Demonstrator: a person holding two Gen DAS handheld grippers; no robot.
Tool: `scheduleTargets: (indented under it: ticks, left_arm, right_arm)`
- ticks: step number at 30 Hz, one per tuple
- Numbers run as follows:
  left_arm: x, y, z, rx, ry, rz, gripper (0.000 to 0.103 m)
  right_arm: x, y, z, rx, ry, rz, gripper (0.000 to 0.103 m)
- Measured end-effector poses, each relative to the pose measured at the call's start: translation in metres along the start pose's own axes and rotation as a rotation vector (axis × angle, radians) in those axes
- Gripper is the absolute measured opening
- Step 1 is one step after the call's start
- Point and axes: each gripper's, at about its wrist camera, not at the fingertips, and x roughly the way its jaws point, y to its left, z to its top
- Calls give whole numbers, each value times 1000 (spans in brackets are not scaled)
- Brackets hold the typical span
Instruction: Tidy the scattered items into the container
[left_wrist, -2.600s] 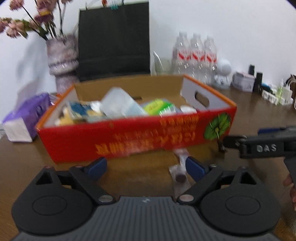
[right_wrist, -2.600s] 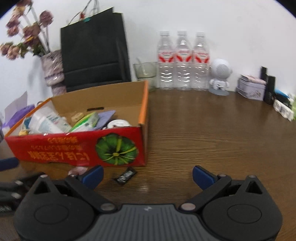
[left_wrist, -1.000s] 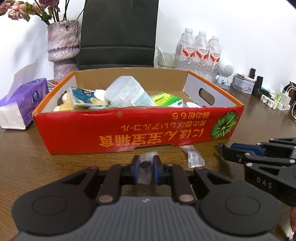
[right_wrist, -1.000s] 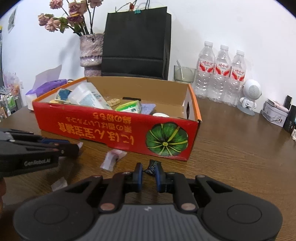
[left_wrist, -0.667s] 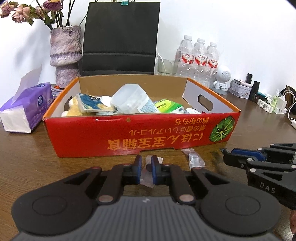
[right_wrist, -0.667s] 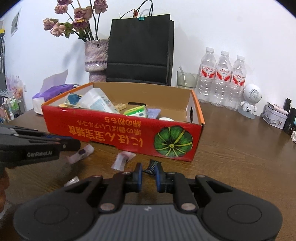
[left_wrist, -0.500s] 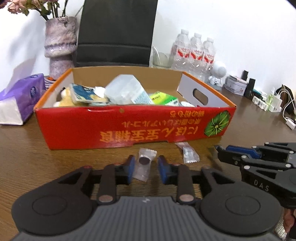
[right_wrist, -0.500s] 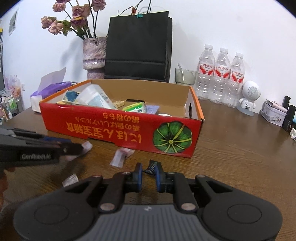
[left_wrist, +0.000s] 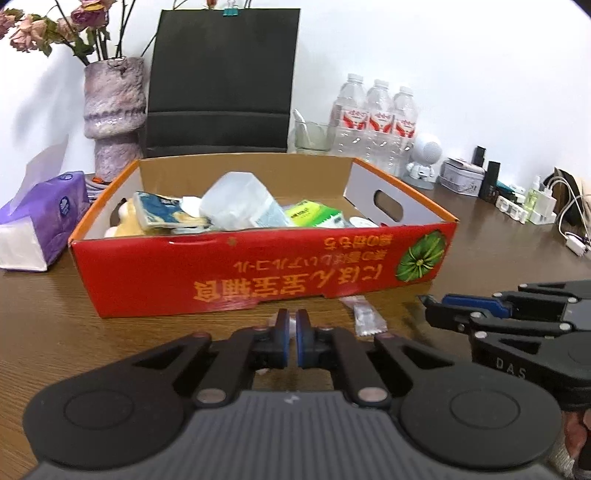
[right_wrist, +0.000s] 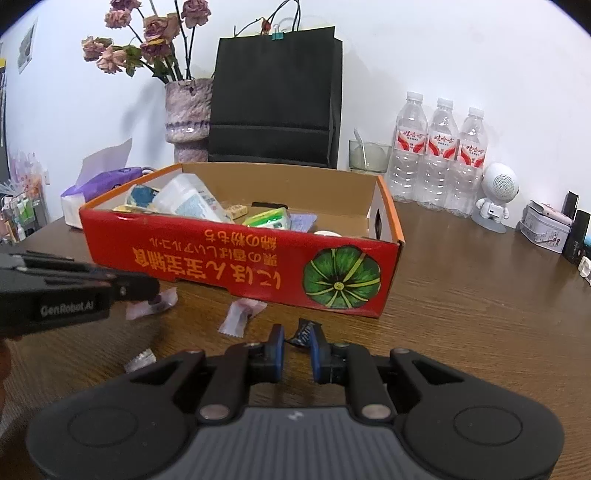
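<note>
The red cardboard box (left_wrist: 258, 266) (right_wrist: 221, 254) stands on the brown table, holding several items. My left gripper (left_wrist: 290, 343) (right_wrist: 147, 288) hovers before its front wall with jaws closing to shut and nothing showing between its pads. A clear packet with a dark disc (right_wrist: 153, 302) lies right under its tip; whether it is pinched is unclear. My right gripper (right_wrist: 297, 343) (left_wrist: 430, 306) is shut on a small dark wrapper (right_wrist: 304, 332). A pinkish-white wrapper (right_wrist: 242, 315) (left_wrist: 364, 317) and a small clear wrapper (right_wrist: 140, 360) lie loose on the table.
A purple tissue pack (left_wrist: 40, 218) sits left of the box, with a vase (left_wrist: 112, 114) and black paper bag (left_wrist: 221, 81) behind. Three water bottles (right_wrist: 439, 158), a glass (right_wrist: 369, 157), a white speaker figure (right_wrist: 496, 195), a tin (right_wrist: 546, 225) and chargers (left_wrist: 532, 206) line the back right.
The left jaws let the clear packet drop to the table, then closed again with it out of sight in their own view. The right gripper stayed still, holding the dark wrapper.
</note>
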Motion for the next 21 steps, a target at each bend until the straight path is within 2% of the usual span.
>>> scheduleTargets:
  ticks: [5,6,7,9,12,14,15,21]
  left_arm:
    - [1,6,0,-22,11,-5,8]
    - [4,7,-1,-29,20,0,14]
    - [7,9,-1,-35,35,6,27]
    - [14,12,-2,-44,63,7,39]
    - [23,12,-1,-29,80,2,37]
    - [25,10,-1,5,84,-1,19]
    - [24,9,-1,17,84,-1,16]
    - [7,-1,-3,42,29,-26,13]
  right_arm:
    - [-1,-1,0,1,-5,-3,13]
    - [-1,-1,0,1,-4,-4,13]
    - [-1,-1,0,2,-3,-4,13]
    - [-1,-2,0,1,-3,-3,13]
    - [-2,-2,0,0,-3,1,13]
    - [-2,-2,0,-2,-3,3,13]
    - [-1,-2,0,-4,-3,3,13]
    - [-3,-2,0,3,-10,1,13]
